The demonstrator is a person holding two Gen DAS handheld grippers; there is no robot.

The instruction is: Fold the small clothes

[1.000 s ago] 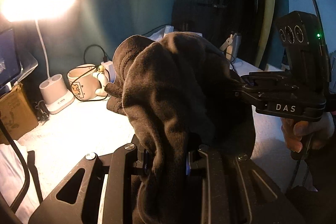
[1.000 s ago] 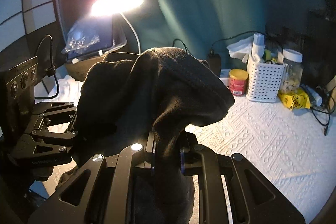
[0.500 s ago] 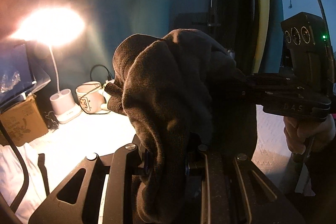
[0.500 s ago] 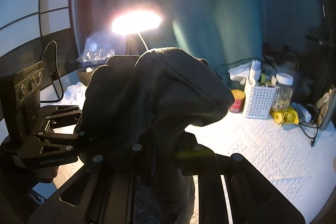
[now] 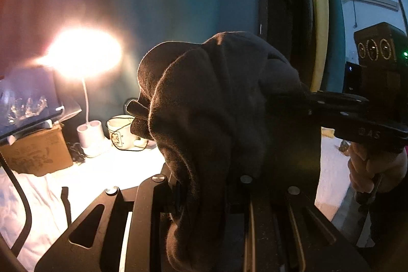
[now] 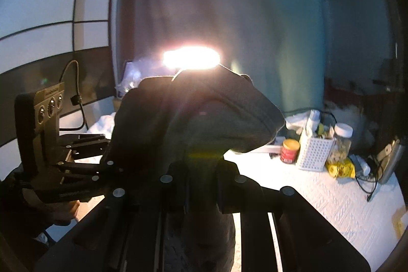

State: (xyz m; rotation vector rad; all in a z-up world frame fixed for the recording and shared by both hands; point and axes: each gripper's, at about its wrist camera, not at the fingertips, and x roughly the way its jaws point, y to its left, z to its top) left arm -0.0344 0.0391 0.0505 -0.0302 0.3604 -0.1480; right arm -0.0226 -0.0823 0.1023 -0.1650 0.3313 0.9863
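A dark brown small garment (image 5: 216, 103) hangs bunched in the air between both grippers, above the white table. My left gripper (image 5: 204, 195) is shut on one edge of it. My right gripper (image 6: 201, 185) is shut on another edge of the same garment (image 6: 193, 119). In the left wrist view the right gripper (image 5: 303, 103) reaches in from the right into the cloth. In the right wrist view the left gripper (image 6: 107, 157) reaches in from the left. The fingertips are hidden by cloth.
A lit desk lamp (image 5: 81, 55) glares at the back. A mug (image 5: 119, 130), a cardboard box (image 5: 35, 152), a white basket (image 6: 315, 153), a red can (image 6: 289, 151) and a jar (image 6: 340, 139) stand along the back of the white tablecloth (image 6: 318, 195).
Both grippers have lifted the garment higher and tilted upward; the table and its objects have dropped lower in both views. Both grips stay shut on the cloth.
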